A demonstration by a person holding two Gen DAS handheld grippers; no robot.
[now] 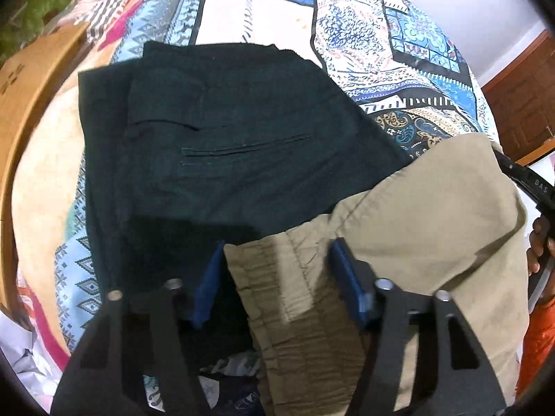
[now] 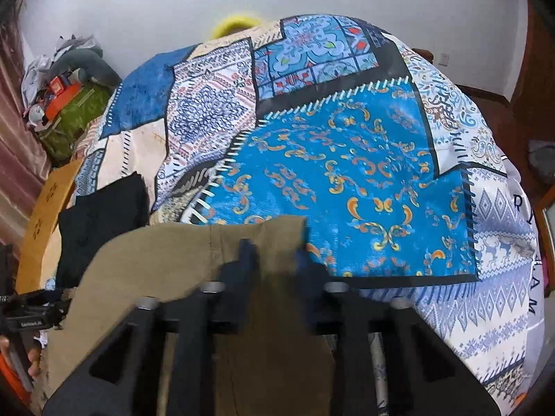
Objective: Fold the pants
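Note:
Khaki pants hang lifted above the bed, held at two spots. My left gripper is shut on their gathered elastic waistband, blue pads on either side of the cloth. My right gripper is shut on the other end of the khaki pants, near a straight hem edge. Dark green folded pants lie flat on the bedspread beyond the left gripper; they show as a dark shape in the right wrist view. The right gripper's handle and hand show at the left wrist view's right edge.
A patchwork blue, white and pink bedspread covers the bed. A cardboard box stands at the bed's left edge. Clutter and a green bag sit by the wall at left. Wooden furniture is at the right.

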